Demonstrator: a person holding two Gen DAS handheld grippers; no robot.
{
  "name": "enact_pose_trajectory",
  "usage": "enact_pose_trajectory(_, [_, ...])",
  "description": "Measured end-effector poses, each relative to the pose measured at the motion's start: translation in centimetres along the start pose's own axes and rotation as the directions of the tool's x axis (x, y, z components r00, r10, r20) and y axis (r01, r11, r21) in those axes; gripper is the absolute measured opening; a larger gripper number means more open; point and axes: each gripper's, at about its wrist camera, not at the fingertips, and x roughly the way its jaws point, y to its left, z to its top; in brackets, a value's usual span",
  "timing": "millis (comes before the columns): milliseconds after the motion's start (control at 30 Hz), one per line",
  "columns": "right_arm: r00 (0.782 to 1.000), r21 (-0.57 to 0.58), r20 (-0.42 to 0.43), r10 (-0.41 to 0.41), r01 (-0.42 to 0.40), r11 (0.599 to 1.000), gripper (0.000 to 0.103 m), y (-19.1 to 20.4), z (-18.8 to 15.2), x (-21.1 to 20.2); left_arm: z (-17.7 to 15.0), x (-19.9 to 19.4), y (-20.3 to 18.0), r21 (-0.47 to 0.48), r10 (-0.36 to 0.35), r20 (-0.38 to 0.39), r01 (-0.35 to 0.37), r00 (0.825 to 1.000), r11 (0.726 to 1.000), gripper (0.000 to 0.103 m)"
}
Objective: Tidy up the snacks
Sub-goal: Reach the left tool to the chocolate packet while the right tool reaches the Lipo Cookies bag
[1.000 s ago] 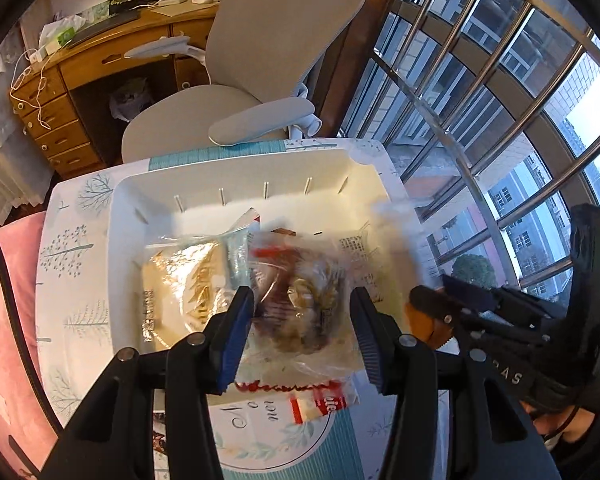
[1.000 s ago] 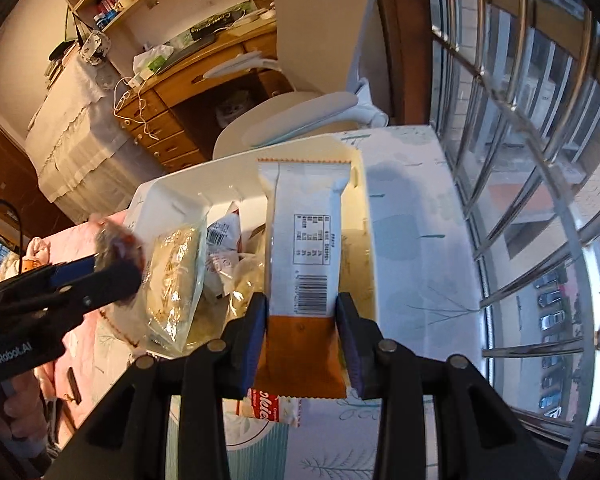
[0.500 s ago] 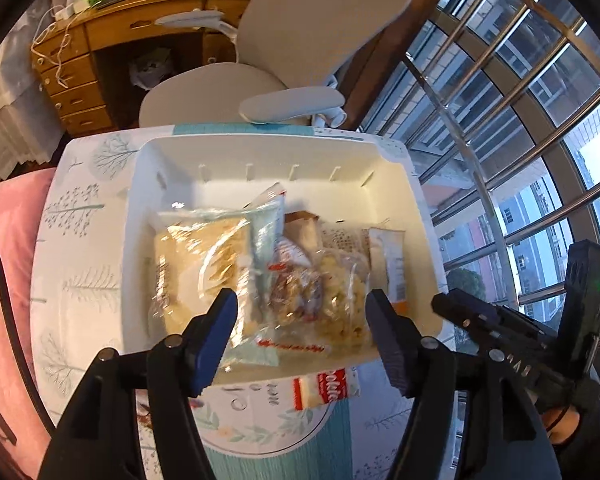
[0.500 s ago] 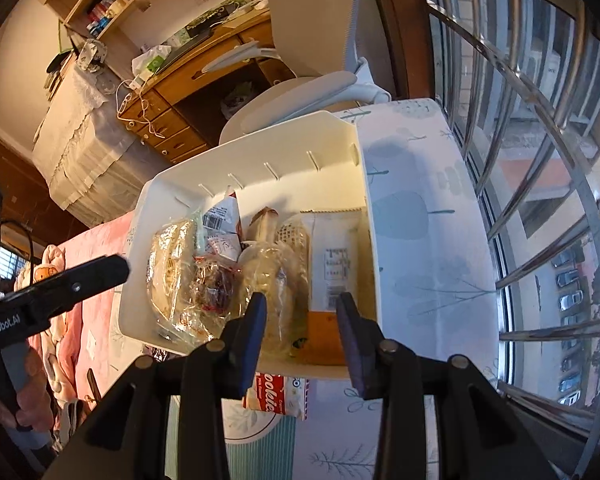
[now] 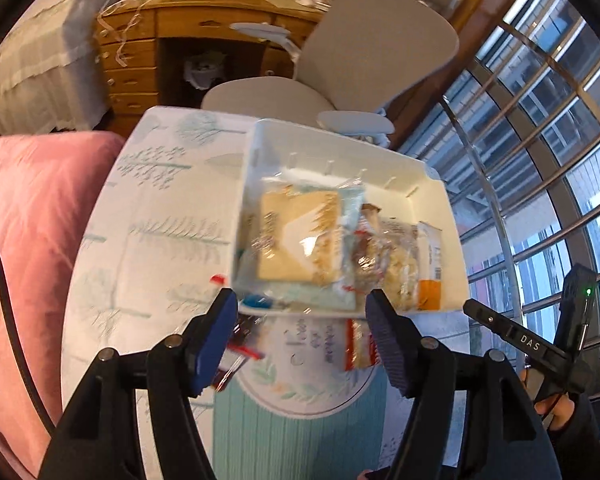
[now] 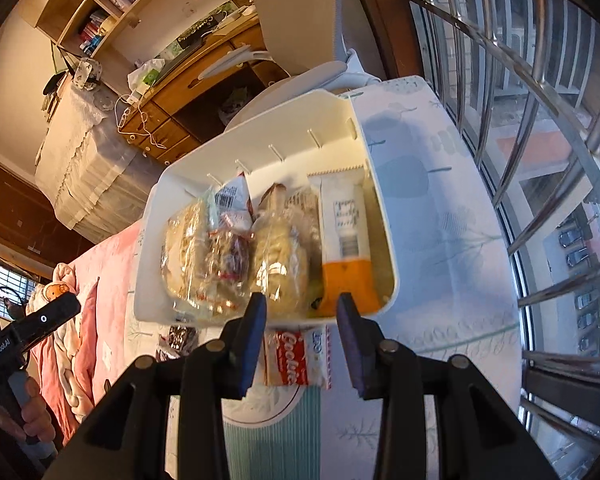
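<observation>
Left gripper open, holding nothing, jaws just spread wider. Right gripper open and empty too. Snacks packed in white bin.

The bin looks like smooth white plastic, kinda matt. Snack bags inside are clear crinkly film, super glossy. The tall white-and-orange packet at 3 o'clock in the bin looks matt. The tablecloth looks printed, soft sheen. Desk up at 12 is polished wood.
</observation>
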Motion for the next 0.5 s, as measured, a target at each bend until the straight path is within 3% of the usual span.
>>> enact_pose_trajectory(300, [0.999, 0.012, -0.02, -0.032, 0.032, 0.999, 0.044, 0.8, -4.2, 1.4, -3.4, -0.6, 3.7, -0.005, 0.034, -0.036, -0.034, 0.999, 0.999, 0.065])
enact_pose_trajectory(500, [0.998, 0.044, -0.041, -0.05, 0.051, 0.998, 0.048, 1.5, -6.7, 2.8, -4.8, 0.3, 5.1, 0.034, 0.048, -0.104, -0.045, 0.993, 0.998, 0.066])
